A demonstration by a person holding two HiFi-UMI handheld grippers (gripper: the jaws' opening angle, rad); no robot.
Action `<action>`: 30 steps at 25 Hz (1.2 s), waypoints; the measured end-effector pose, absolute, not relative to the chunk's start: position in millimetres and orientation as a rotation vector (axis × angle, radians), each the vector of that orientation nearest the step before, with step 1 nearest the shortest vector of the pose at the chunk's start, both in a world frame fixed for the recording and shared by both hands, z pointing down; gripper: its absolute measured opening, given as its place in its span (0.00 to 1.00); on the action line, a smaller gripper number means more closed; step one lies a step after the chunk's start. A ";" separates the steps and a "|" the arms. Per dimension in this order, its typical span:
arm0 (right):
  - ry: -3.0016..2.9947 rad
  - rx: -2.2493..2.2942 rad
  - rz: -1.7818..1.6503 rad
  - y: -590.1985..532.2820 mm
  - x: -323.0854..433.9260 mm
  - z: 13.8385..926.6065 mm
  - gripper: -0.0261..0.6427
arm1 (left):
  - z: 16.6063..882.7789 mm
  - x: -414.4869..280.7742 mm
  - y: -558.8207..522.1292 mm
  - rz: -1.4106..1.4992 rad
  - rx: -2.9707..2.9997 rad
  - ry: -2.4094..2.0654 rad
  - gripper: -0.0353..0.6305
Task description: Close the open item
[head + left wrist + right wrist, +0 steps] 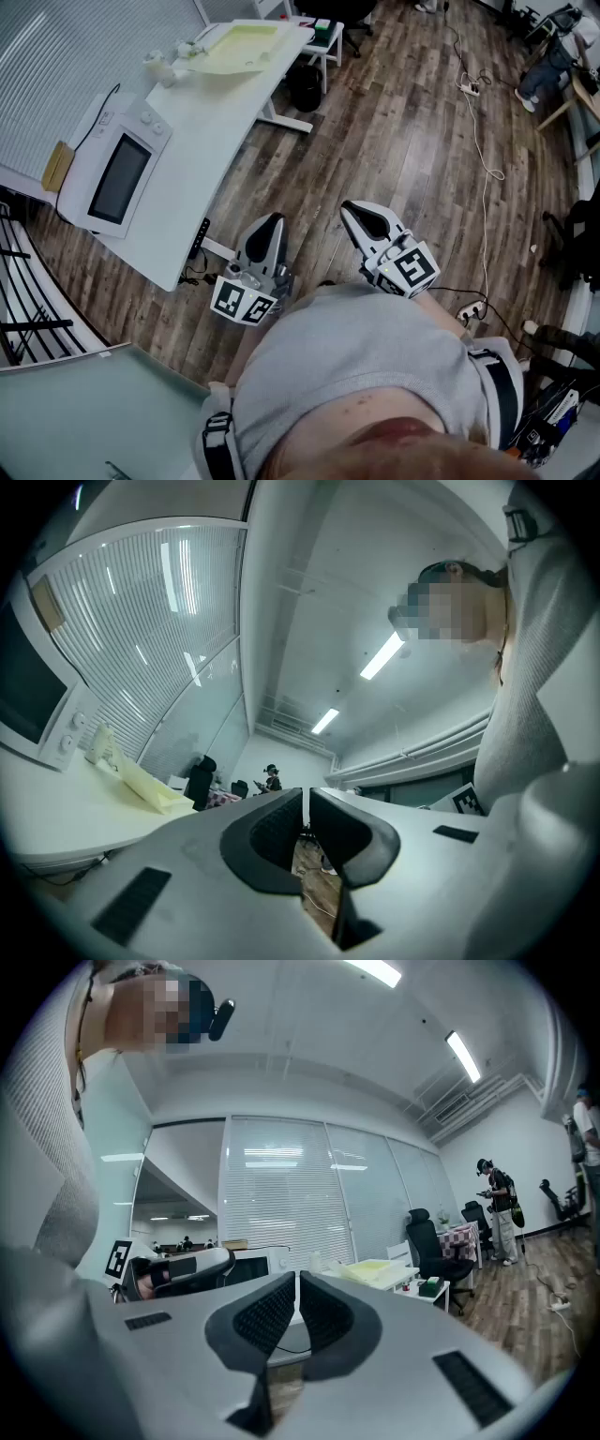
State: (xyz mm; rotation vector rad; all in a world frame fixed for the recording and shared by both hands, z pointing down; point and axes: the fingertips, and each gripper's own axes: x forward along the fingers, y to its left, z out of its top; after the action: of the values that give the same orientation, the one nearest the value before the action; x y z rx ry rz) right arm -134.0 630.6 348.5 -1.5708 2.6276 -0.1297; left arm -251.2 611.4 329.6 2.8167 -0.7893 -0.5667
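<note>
A white microwave point(117, 173) with a dark door window stands on the near end of a white table point(220, 122) at the left; its door looks flush with the front. Both grippers hover over the wood floor close to the person's body, well right of the table. My left gripper point(272, 223) is shut with nothing between its jaws, tilted a little upward point(306, 803). My right gripper point(362, 214) is level and also shut and empty point(296, 1288). The right gripper view shows the microwave point(251, 1265) beyond the left gripper point(183, 1267).
A pale yellow tray-like item point(239, 47) and small white objects lie on the table's far end. A black chair point(431, 1241) and low stool stand past the table. Cables point(483, 141) run across the floor at right. A person point(497, 1199) stands far off.
</note>
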 end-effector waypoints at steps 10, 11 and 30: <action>2.628 -1.585 -0.130 639.9 -139.9 350.1 0.15 | 330.6 -256.3 618.3 -0.569 2.812 -0.778 0.10; 2.628 -1.584 -0.132 641.1 -141.1 350.7 0.15 | 331.2 -257.2 619.1 -0.569 2.809 -0.776 0.10; 2.563 -1.657 -0.169 657.4 -138.6 364.1 0.15 | 348.5 -251.5 624.3 -0.545 2.767 -0.712 0.10</action>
State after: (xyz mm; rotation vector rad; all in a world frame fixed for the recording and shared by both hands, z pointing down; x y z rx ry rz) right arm -138.6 657.4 364.1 -1.6572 2.5629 -0.1693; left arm -251.5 624.3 348.5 2.7675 -0.7117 -0.5446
